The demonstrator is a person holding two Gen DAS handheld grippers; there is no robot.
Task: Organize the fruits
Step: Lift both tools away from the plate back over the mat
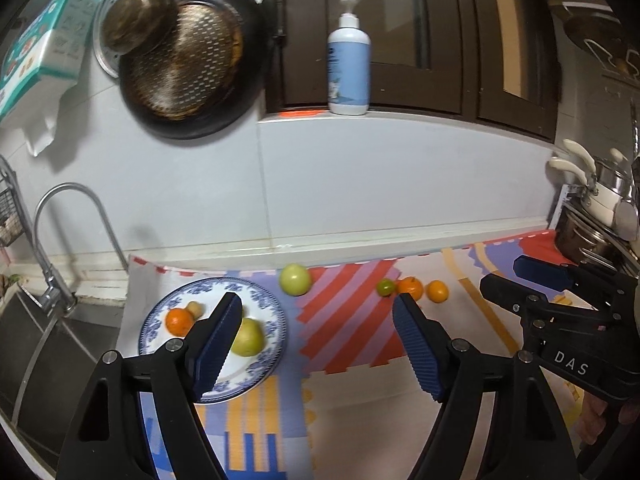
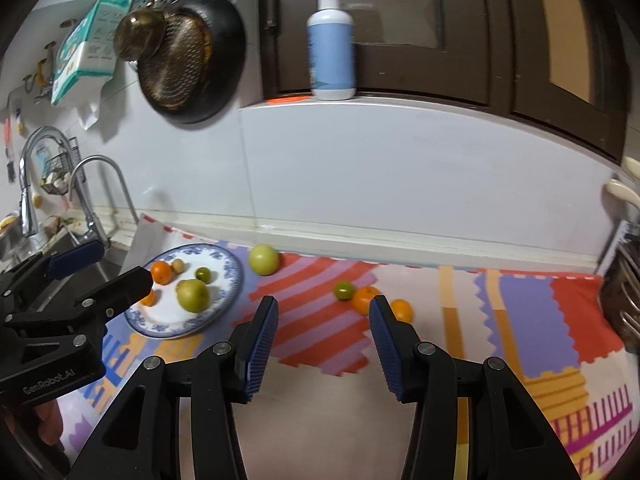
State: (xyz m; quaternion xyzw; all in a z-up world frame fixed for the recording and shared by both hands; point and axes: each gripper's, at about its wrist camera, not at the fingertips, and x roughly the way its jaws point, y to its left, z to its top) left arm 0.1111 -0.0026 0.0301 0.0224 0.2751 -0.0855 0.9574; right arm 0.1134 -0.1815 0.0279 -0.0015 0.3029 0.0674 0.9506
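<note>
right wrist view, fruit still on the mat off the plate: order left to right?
Large green apple near the wall → small green fruit → orange → smaller orange, partly behind a fingertip of the right gripper. All lie right of the plate.

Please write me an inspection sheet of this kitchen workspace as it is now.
Surface: patterned mat on the counter.
Job's things: plate holds a pear, oranges and small fruits; green apple, small green fruit and two oranges lie on the mat.
Clutter: nothing seen.
Grippers: left hand-held gripper open, empty; right hand-held gripper open, empty.
Cables: nothing seen.
Surroundings: faucet, hanging pan, pump bottle.
</note>
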